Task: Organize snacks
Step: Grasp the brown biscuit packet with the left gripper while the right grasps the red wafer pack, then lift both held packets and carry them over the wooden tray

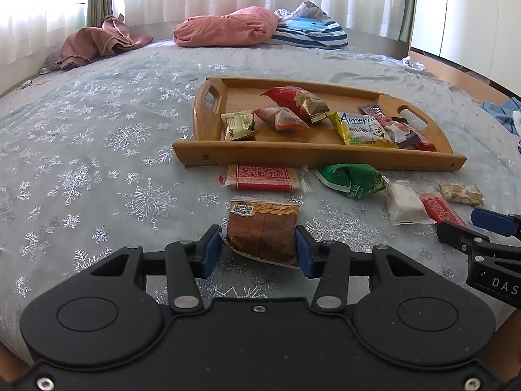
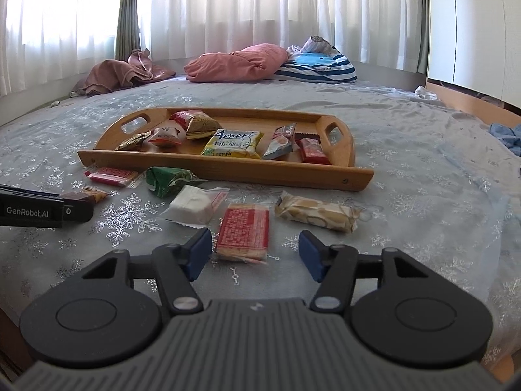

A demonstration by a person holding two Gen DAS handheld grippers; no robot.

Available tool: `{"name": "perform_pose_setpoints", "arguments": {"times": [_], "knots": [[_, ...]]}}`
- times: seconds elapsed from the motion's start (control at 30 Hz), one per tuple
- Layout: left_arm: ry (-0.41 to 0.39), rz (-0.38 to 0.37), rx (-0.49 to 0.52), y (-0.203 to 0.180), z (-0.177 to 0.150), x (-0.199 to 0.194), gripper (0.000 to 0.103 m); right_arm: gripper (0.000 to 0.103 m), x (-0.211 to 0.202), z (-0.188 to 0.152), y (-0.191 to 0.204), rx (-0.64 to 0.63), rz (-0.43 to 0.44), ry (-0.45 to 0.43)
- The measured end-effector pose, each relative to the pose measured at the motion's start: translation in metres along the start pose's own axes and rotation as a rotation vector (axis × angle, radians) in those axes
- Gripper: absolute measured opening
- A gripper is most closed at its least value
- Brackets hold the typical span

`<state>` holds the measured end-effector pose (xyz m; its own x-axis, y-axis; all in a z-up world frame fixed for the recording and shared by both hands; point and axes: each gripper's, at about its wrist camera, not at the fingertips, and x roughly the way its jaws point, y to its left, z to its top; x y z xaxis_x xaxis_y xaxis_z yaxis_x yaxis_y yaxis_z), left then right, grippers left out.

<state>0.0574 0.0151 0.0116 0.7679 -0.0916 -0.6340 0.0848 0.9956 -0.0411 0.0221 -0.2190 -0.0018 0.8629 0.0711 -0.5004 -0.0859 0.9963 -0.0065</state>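
My left gripper (image 1: 260,247) is shut on a brown snack packet (image 1: 260,231) with a clear end showing nuts, low over the bedspread. In the right wrist view that left gripper (image 2: 65,208) sits at the left edge with the brown packet (image 2: 88,194). My right gripper (image 2: 254,251) stands open around a red cracker packet (image 2: 243,231) that lies flat on the bed. Its left pad is close to the packet's edge and its right pad is well apart from it. A wooden tray (image 1: 312,158) with several snacks in it lies beyond.
Loose on the bedspread before the tray (image 2: 228,169) lie a green packet (image 2: 169,179), a white packet (image 2: 195,207), a nougat bar (image 2: 319,215) and a flat red packet (image 1: 260,177). Pillows (image 1: 228,29) and crumpled cloth lie at the far end under the curtains.
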Motion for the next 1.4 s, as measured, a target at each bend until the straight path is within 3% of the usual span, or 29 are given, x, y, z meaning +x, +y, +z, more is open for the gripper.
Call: {"name": "perform_pose_setpoints", "arguments": {"times": [0.3,0.57,1.07,1.4], "knots": [[0.046,-0.035,0.024,0.004,0.014,0.01,0.045,0.062,0.025,0.016,0.006,0.03,-0.04,0.054],[0.049,-0.042,0.029,0.005,0.016,0.009,0.044,0.038,0.036,0.022,0.015,-0.001,-0.057,0.073],[0.056,-0.058,-0.027,0.012,0.019,-0.001,0.041,0.038,0.021,0.032,0.012,0.028,-0.018,0.062],[0.008,-0.074,-0.034,0.009,0.031,-0.02,0.041,0.038,0.01,0.048,0.008,0.069,0.008,0.028]]}}
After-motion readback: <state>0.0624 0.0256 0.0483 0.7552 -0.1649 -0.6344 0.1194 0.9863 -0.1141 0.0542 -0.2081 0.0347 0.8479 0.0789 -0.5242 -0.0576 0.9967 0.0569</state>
